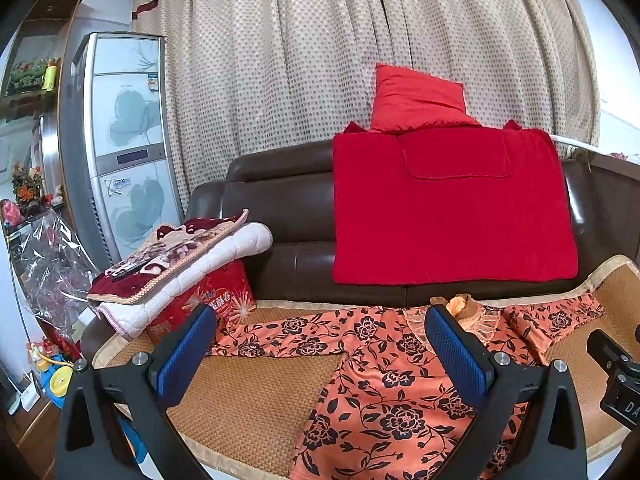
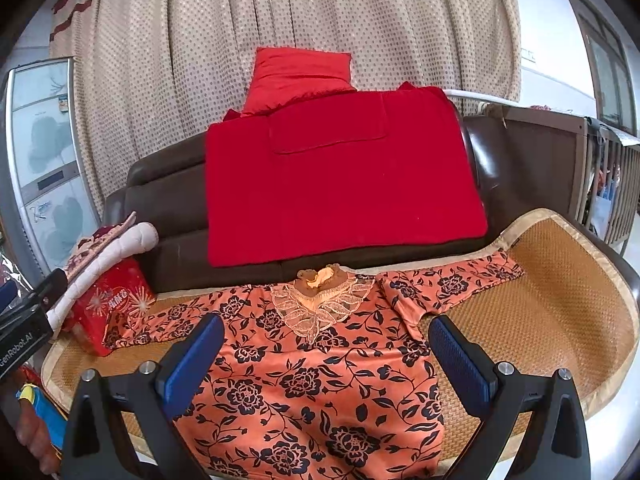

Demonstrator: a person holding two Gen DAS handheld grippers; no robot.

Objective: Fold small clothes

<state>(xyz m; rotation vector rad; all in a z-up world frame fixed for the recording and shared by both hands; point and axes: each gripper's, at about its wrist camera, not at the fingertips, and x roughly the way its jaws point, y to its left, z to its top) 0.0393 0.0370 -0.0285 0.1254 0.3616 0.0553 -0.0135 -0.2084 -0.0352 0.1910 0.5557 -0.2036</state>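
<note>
Orange floral blouse (image 2: 304,384) lay flat, frame centre, on woven mat (image 2: 560,280). Left gripper (image 1: 320,356) and right gripper (image 2: 326,360) gaped wide, gripping nothing.

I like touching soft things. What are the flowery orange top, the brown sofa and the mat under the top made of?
Flowery orange top: thin, smooth cloth with a slight sheen, maybe satin; lace at the collar.
Brown sofa: leather or fake leather; glossy, with light glinting off its padded folds.
Mat: woven straw or rattan, judging by its fine golden weave, edged in cloth.

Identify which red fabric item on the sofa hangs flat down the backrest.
The red blanket, draped flat over the brown backrest. The red pillow is plump and stands above it against the curtain.
</note>
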